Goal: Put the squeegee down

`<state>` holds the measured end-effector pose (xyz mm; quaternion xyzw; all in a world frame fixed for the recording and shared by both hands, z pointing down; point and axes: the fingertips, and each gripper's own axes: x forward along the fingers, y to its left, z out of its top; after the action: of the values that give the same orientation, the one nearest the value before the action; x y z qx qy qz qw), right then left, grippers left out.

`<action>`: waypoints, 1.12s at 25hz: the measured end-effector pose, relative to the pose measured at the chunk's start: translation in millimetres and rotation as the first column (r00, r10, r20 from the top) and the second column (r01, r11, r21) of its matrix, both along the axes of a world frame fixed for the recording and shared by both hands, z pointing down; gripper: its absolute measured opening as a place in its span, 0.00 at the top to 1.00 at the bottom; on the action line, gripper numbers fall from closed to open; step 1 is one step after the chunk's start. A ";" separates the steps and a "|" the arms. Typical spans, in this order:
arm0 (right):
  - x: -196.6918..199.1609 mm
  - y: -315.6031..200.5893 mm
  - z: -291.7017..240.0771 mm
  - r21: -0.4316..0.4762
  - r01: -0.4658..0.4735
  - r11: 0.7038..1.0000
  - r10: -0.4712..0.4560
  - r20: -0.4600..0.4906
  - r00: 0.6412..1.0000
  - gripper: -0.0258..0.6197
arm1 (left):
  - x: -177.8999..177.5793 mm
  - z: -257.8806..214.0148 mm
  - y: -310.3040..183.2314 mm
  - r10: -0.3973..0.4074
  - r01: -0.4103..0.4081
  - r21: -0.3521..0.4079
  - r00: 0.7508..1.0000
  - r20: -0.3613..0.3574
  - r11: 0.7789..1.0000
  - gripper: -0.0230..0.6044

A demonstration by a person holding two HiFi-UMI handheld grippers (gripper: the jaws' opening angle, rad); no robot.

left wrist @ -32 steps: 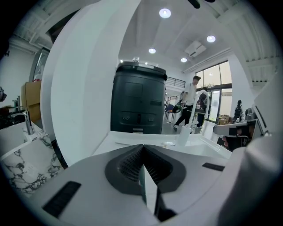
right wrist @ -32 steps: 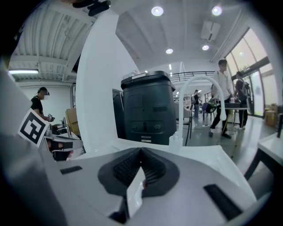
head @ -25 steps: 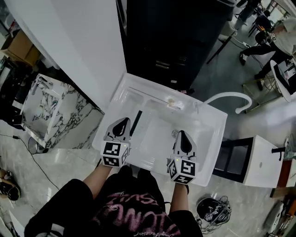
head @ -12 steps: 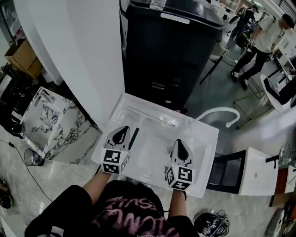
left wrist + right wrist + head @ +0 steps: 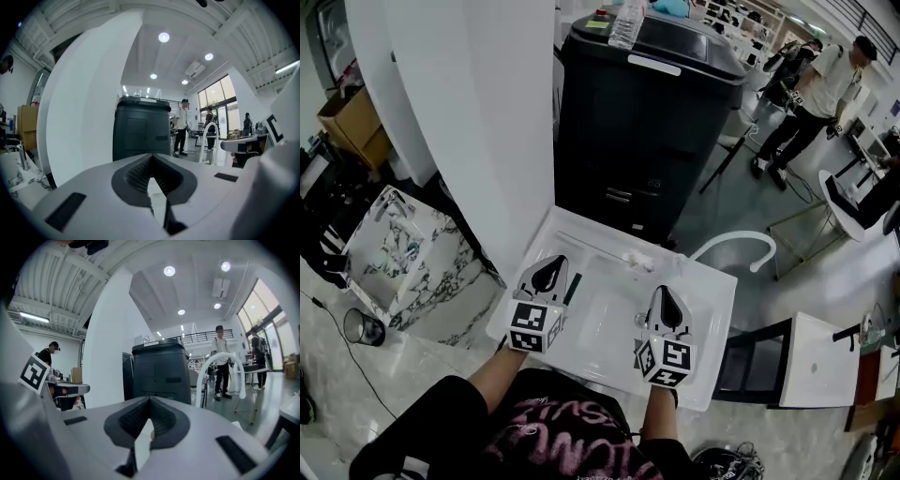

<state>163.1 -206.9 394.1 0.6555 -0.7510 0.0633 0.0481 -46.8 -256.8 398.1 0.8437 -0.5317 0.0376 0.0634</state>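
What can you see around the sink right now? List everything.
sink: one, white, in front of the person
squeegee: one, dark, lying on the sink's left side, beside the left gripper
small thing: one, pale, by the sink's back edge; too small to tell what it is
curved pipe: one, white, behind the sink's right corner
cabinet: one, black, behind the sink
bottle: one, clear, on top of the cabinet
pillar: one, white, left of the cabinet
cardboard box: one, brown, far left
people: two, standing at the far right
left gripper: grey, jaws shut, empty, over the sink's left side
right gripper: grey, jaws shut, empty, over the sink's right side
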 end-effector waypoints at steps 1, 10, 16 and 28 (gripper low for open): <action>-1.4 1.0 -1.2 0.004 0.002 1.000 -0.002 -0.002 1.000 0.93 | -1.1 -2.1 0.3 0.001 -0.001 0.001 1.000 -0.003 1.000 0.95; -5.9 6.5 -13.8 0.038 -0.003 0.999 0.003 -0.002 1.000 0.93 | -4.4 -15.9 2.5 0.014 -0.014 0.025 1.000 -0.005 1.000 0.95; -6.5 9.3 -18.6 0.049 -0.010 0.999 0.010 -0.006 1.000 0.93 | -4.5 -20.3 4.3 0.021 -0.021 0.047 1.000 0.004 0.999 0.95; -17.2 13.0 -18.7 0.047 0.000 0.999 0.000 -0.017 1.000 0.93 | -14.1 -24.2 8.5 0.014 -0.014 0.060 1.000 -0.001 0.998 0.95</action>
<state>145.9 -193.8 375.4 0.6569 -0.7519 0.0400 0.0390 -60.9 -248.4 373.9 0.8490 -0.5266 0.0216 0.0383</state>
